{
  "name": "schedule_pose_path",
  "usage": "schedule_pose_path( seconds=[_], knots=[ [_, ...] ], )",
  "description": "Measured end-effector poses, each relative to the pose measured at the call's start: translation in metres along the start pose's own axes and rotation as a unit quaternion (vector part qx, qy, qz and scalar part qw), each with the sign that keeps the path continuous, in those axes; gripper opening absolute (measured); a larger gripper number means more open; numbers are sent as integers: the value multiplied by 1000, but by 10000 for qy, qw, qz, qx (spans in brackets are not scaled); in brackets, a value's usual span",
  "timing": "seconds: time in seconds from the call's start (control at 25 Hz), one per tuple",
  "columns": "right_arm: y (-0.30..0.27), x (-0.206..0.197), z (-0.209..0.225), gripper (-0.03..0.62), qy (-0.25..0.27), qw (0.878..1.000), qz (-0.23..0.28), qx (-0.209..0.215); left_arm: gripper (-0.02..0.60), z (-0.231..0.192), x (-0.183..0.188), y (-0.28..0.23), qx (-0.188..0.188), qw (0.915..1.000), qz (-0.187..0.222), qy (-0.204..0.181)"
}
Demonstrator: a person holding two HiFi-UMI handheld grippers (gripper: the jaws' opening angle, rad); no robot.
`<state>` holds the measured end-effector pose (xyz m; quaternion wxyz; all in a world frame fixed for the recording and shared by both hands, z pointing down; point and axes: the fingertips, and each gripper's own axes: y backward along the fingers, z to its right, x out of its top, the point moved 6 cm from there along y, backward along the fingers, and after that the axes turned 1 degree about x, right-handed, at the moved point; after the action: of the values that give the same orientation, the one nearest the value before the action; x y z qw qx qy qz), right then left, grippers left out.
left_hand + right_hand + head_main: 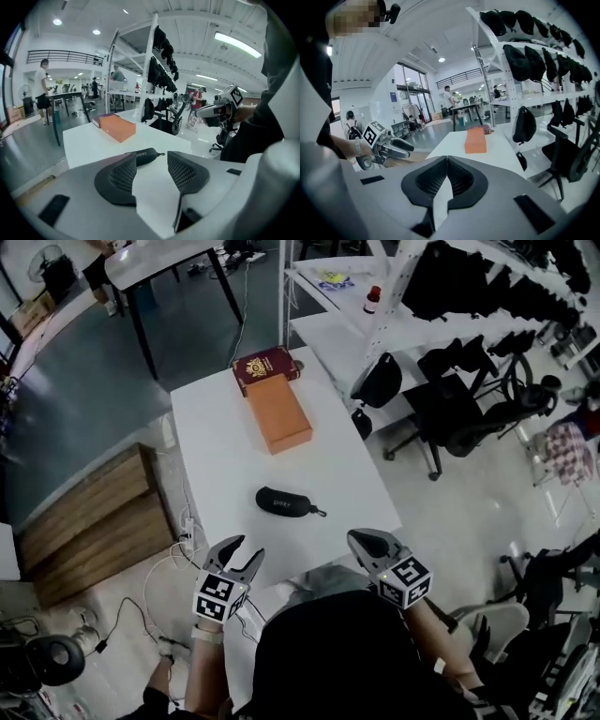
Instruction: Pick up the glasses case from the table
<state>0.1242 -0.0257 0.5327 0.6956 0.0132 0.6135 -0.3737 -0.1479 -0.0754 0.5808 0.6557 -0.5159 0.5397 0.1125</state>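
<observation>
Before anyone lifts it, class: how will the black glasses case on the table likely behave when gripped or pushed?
The glasses case looks fabric-covered with a zip pull, so probably grippy, yielding slightly. Small, so likely light. Lying flat on the table, a push should swivel it, not tip it.

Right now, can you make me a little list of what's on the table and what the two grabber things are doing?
Table: white
Glasses case: black, lying flat on the table, nothing touching it
Orange box: farther back on the table
Dark red book: right behind the orange box
Left gripper: jaws apart, nothing between them, short of the case
Right gripper: jaws together, holding nothing
Pick-up: not yet done
</observation>
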Motion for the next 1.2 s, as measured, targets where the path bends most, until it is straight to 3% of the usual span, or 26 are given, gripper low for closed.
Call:
schedule_pose_path(
  seconds=[0.32,0.52,0.68,0.8,0.96,1.04,1.2],
  knots=[
    [33,-13,48,29,-505,9954,118,-800,269,-2,24,-83,-845,9907,-584,-894],
    [50,-22,67,29,-876,9884,160,-1228,302,-5,23,-128,-1157,9754,-1153,-1479],
    [59,-26,80,29,-1076,9826,196,-1501,321,-7,21,-160,-1575,9557,-1510,-1976],
    [67,-29,88,29,-1251,9777,246,-1672,330,-7,12,-182,-1804,9354,-1862,-2406],
    [78,-32,99,29,-1430,9710,301,-1891,344,-7,-3,-207,-2005,9013,-2307,-3070],
    [84,-34,104,29,-1487,9682,306,-1988,347,-7,-10,-217,-2070,8800,-2494,-3471],
    [92,-38,111,29,-1562,9640,315,-2127,348,-11,-28,-235,-2133,8287,-2886,-4295]
  ],
)
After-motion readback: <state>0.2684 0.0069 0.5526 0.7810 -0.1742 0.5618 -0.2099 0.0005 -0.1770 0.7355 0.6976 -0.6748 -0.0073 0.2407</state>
